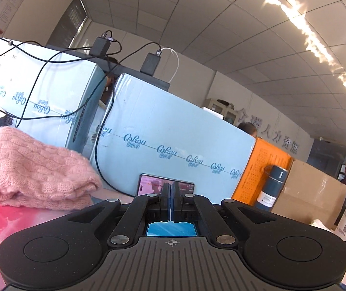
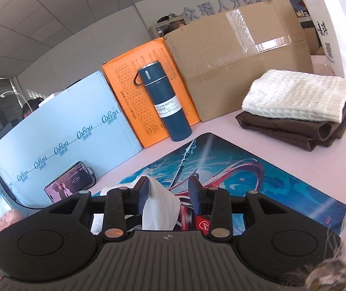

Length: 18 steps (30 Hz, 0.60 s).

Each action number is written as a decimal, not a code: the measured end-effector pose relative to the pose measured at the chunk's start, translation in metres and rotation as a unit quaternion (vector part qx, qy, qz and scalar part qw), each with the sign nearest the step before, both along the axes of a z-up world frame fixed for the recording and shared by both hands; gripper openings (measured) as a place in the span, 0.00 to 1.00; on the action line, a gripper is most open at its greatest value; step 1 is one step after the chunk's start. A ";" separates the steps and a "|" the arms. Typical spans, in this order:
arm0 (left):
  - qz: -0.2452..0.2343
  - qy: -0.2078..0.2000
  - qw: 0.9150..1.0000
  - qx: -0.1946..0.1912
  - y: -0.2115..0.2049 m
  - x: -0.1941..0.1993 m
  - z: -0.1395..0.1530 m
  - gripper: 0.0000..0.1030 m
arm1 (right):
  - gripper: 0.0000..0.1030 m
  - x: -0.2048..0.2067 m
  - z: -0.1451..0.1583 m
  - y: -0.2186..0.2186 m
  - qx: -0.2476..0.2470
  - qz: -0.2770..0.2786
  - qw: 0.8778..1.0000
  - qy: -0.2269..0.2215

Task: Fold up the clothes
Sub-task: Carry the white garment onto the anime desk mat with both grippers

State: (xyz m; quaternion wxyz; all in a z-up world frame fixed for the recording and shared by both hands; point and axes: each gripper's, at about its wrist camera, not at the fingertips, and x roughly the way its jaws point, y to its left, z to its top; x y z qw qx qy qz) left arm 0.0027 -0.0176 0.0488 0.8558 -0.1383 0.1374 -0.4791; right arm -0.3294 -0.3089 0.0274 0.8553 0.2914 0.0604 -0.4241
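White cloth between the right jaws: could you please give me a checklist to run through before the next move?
1. Right gripper jaws open around the white cloth: ok.
2. Cloth actually clamped: not ok, jaws stand apart.
3. Left gripper free: ok, jaws shut on nothing.
4. Mat ahead bare for folding: ok.
5. Finished stack, cream knit on brown garment, out of the way: ok.
6. Bottle upright beyond the mat: ok.
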 end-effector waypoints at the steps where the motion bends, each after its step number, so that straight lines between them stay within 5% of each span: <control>1: -0.008 0.001 1.000 0.001 0.002 0.001 -0.005 0.00 | 0.44 -0.002 0.001 0.006 -0.005 -0.007 1.000 -0.002; 6: -0.052 0.018 0.998 0.006 0.013 0.001 -0.016 0.10 | 0.66 -0.008 0.007 0.040 -0.025 -0.041 0.999 0.000; 11: -0.069 0.023 0.997 -0.002 0.036 0.000 -0.021 0.47 | 0.75 -0.009 0.010 0.072 -0.040 -0.069 0.997 0.016; 18: -0.065 0.033 0.997 -0.019 0.059 0.010 -0.015 0.65 | 0.79 -0.010 0.015 0.106 -0.063 -0.093 0.993 0.026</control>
